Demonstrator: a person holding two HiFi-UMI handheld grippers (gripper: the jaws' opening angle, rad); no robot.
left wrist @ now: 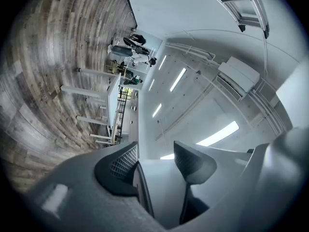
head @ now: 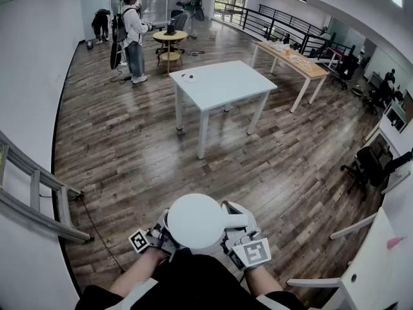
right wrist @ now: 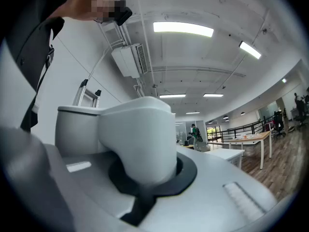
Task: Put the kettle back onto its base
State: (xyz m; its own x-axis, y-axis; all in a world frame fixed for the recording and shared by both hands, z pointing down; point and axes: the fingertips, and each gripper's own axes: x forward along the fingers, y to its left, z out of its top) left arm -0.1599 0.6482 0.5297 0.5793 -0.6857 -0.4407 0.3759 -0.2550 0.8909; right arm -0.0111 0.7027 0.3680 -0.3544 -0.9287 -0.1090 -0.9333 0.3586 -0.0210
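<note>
Head view: kettle (head: pixel 197 219) is held close to the person's body, well apart from the counter (head: pixel 226 86). The base (head: pixel 189 77) sits bare on the counter near its left corner. Right tool (head: pixel 233 232) and left tool (head: pixel 161 234) flank the kettle, both far from the counter. Left gripper view: jaws spread as wide as they go and pads (left wrist: pixel 120 162) look bare. A pale surface sits low between them, probably the kettle wall, with no clamp visible. Right gripper view: jaws closed tight on the handle (right wrist: pixel 140 139), so this tool carries the whole load. Risks, my read: with a one-point grip the kettle could pivot or slip on the walk to the counter. The base is light and near the counter's edge, so an off-centre landing could shove it or leave the kettle tilted.
</note>
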